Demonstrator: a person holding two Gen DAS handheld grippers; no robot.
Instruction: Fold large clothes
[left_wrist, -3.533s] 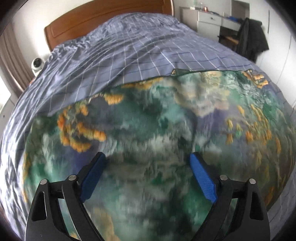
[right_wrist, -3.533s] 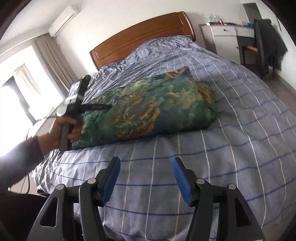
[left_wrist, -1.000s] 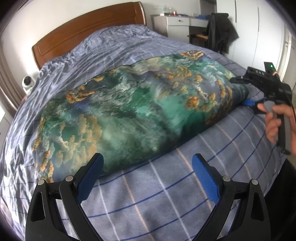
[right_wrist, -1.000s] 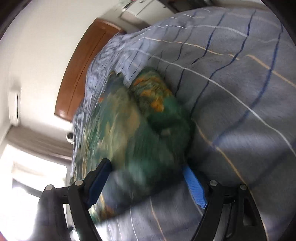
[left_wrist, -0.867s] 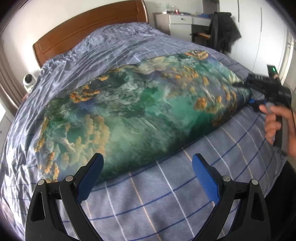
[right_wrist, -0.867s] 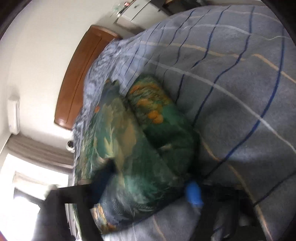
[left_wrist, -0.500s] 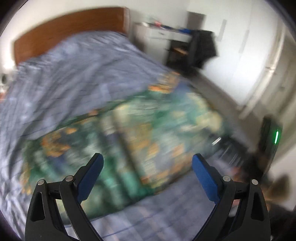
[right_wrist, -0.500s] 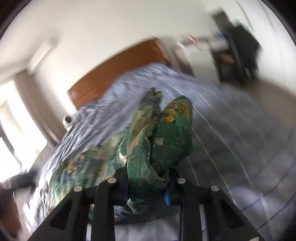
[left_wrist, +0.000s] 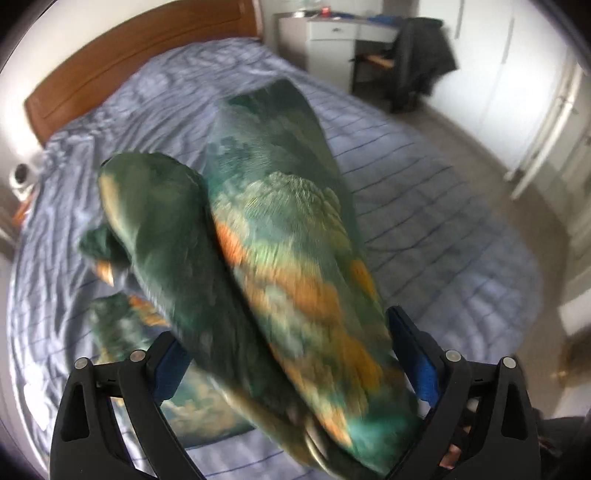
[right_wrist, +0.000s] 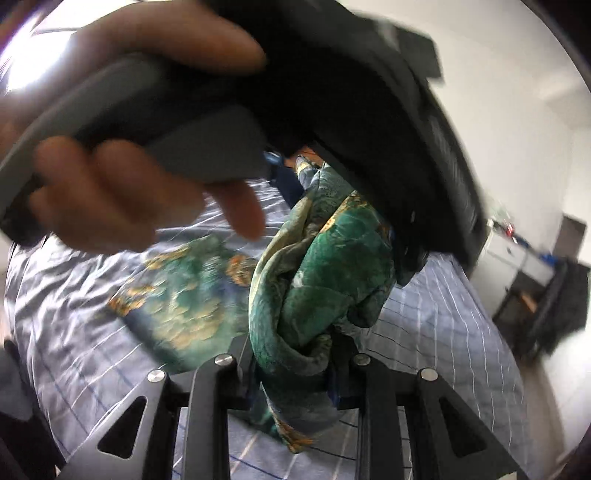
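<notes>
garment (left_wrist: 280, 236): green-orange print | bedspread (left_wrist: 424, 206): blue-grey, striped

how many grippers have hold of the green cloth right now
1 for certain. The right gripper is shut on the green cloth, lifted above the bed. The left gripper has cloth between its wide-set fingers, but blur hides whether it grips.

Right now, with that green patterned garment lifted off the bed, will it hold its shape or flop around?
Probably floppy: the green garment hangs bunched and twisted from the right gripper, with its far end trailing on the bed. It looks thick and soft, so likely bulky rather than slippery. The left gripper's fingers straddle a drooping fold, suggesting it sags wherever it is unsupported.
</notes>
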